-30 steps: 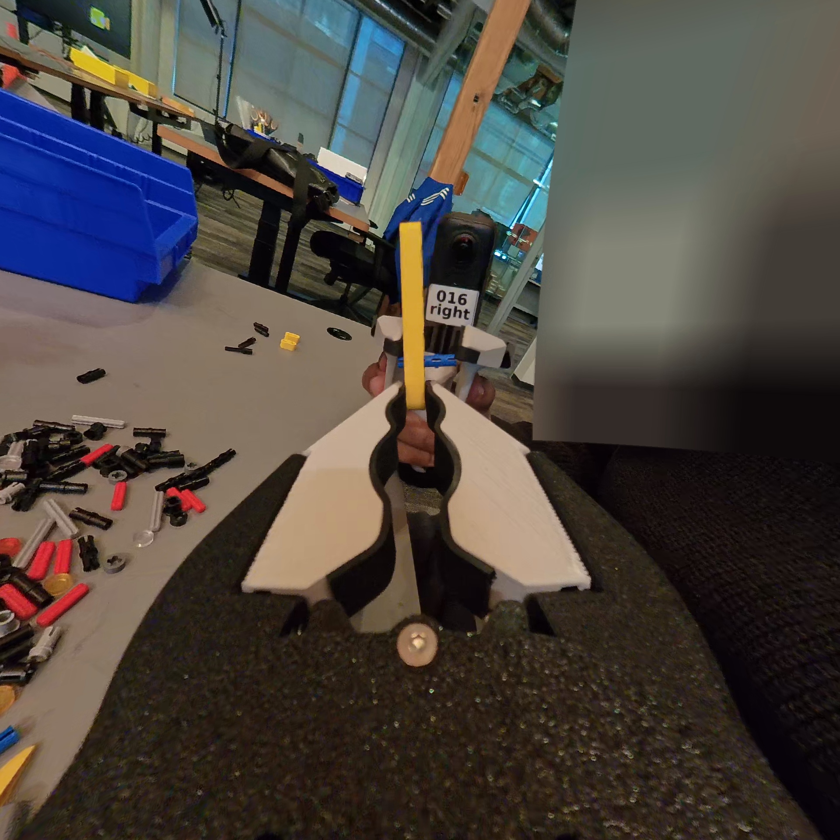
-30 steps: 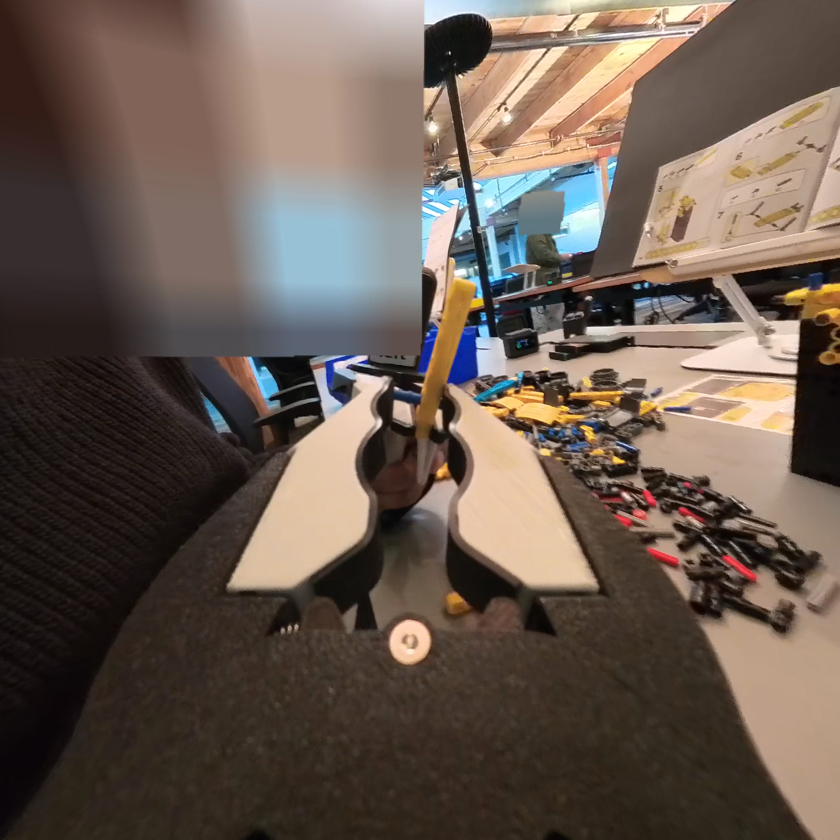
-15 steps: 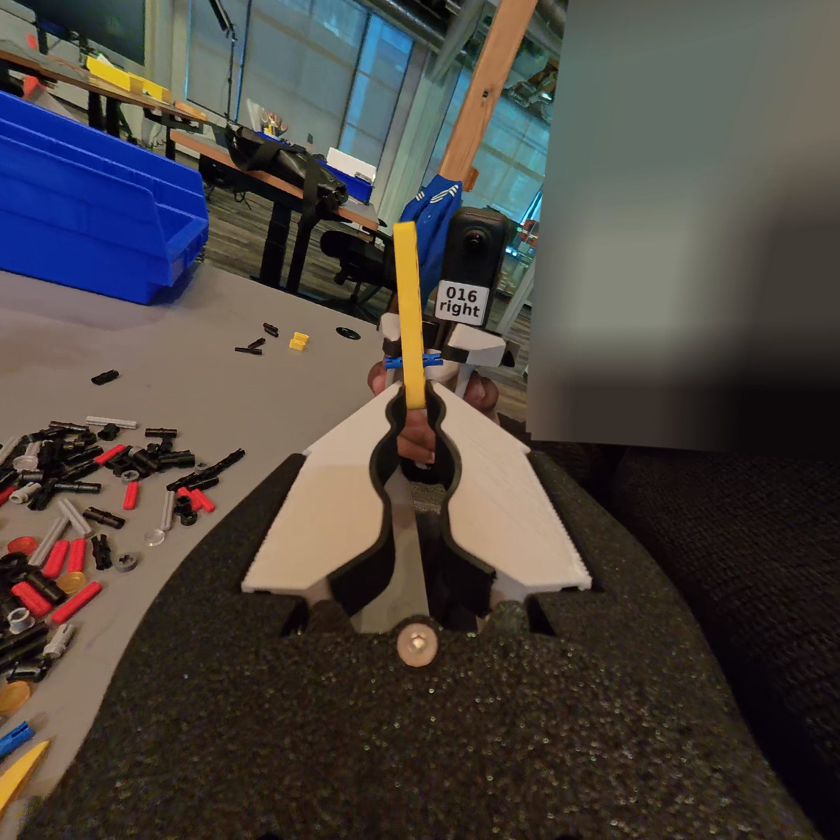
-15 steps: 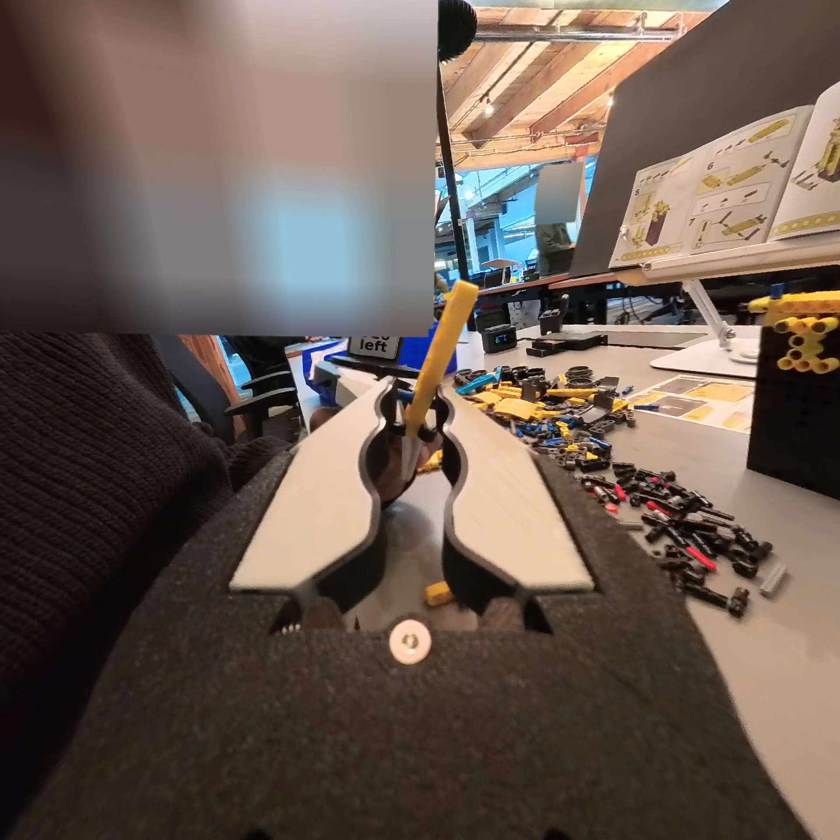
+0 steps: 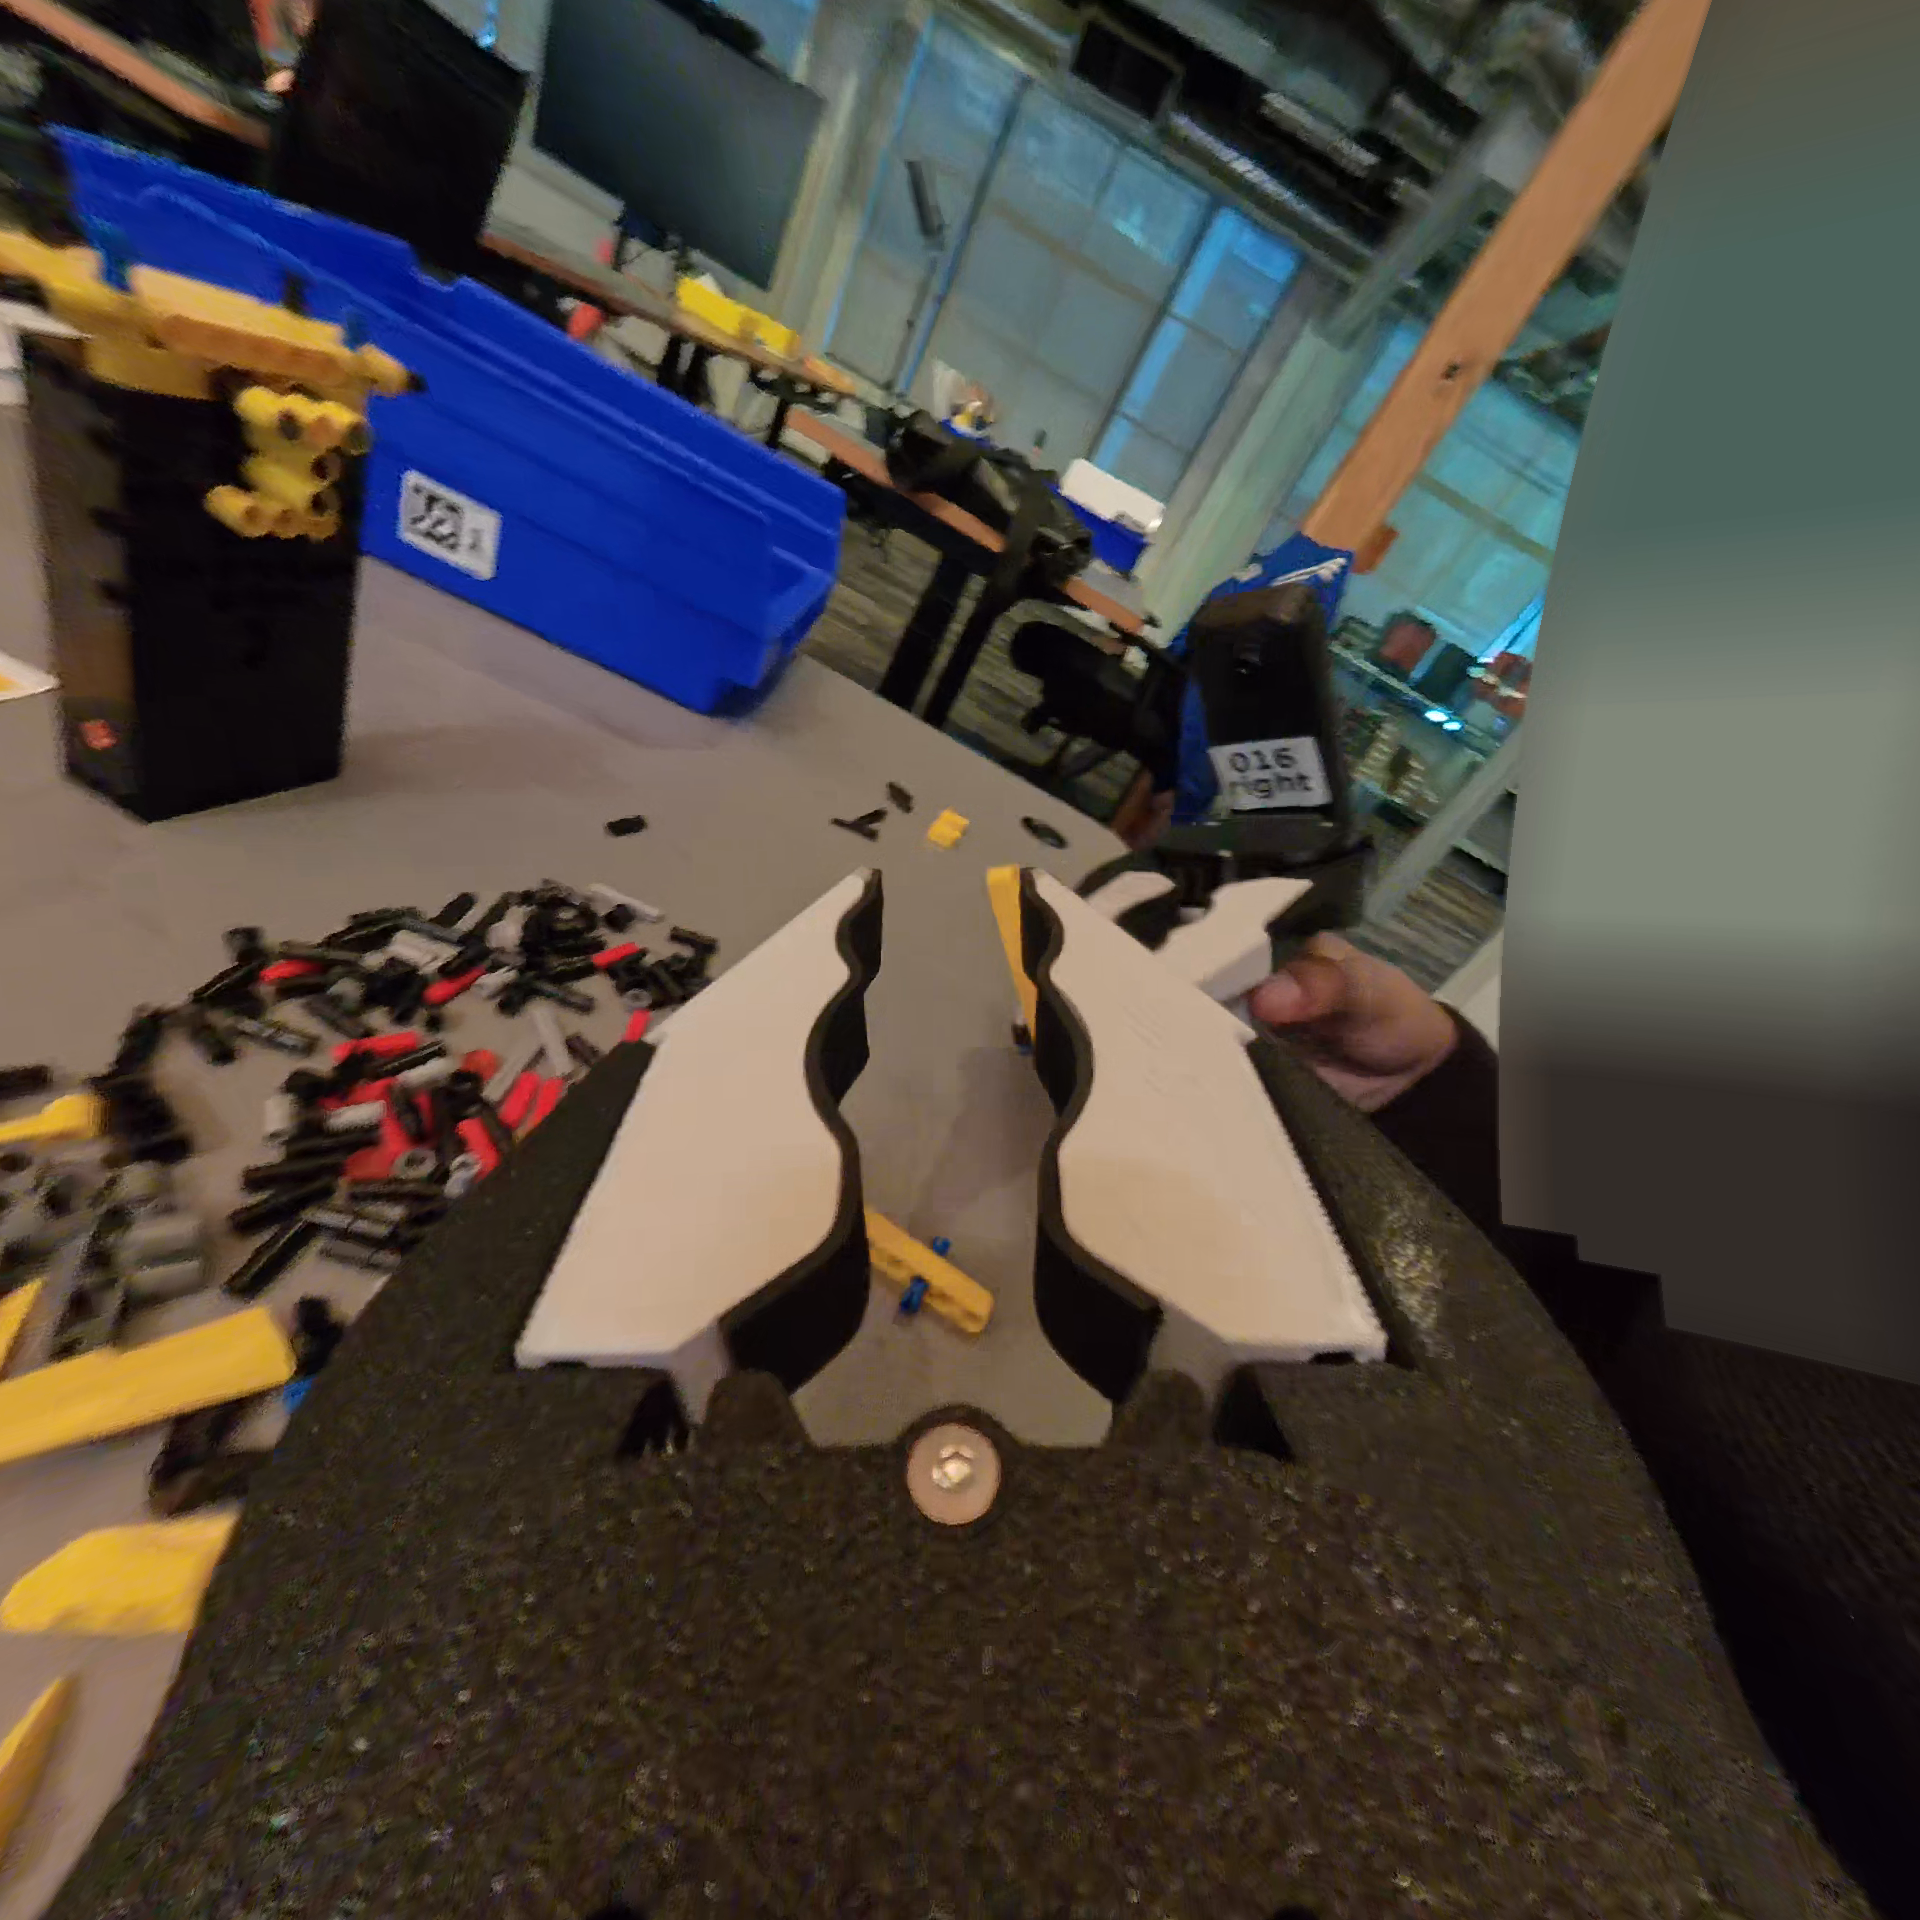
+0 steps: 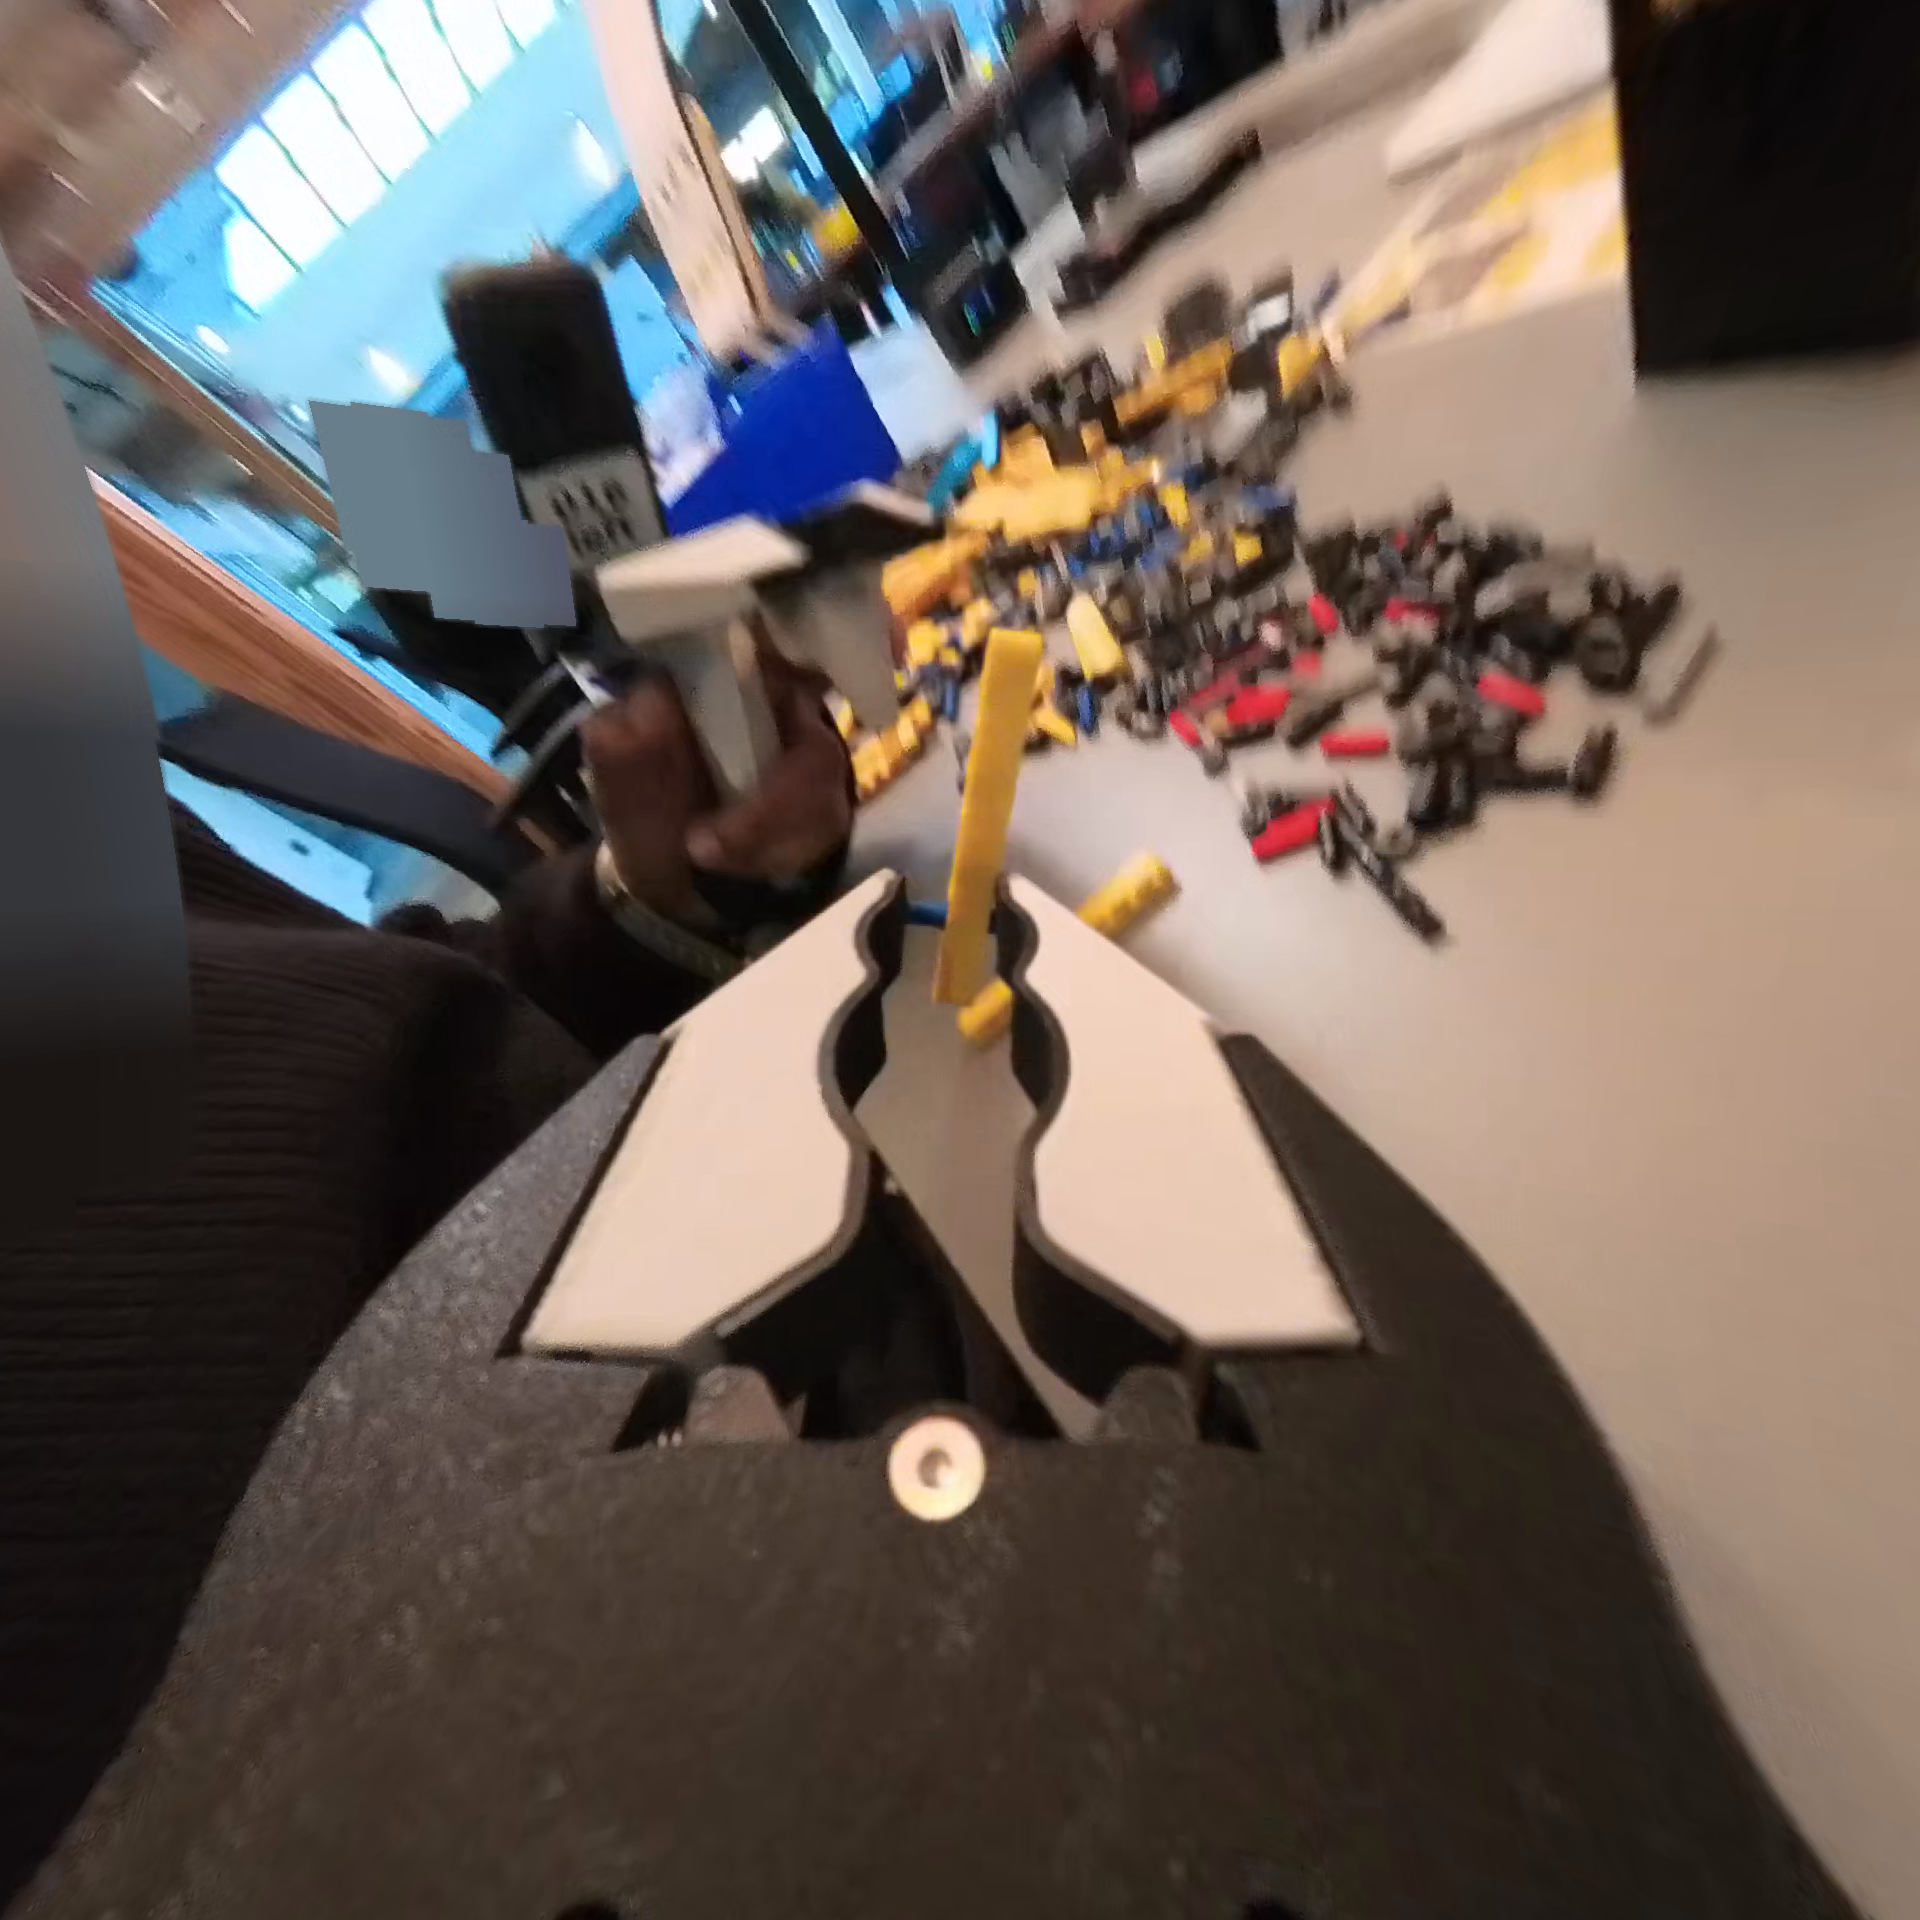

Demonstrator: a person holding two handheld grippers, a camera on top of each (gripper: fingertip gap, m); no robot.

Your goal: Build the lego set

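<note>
Above grey table, left tongs now spread, right tongs still pinching yellow beam.

We see blue bins right behind the black tower, loose pegs scattered just in front.

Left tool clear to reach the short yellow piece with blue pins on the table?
Likely yes: left tool is open, the yellow piece lies on bare table between its fingers, nothing covering it.

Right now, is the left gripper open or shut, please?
Open: the left gripper shows a wide gap between its fingers, with grey table visible between them.
</note>
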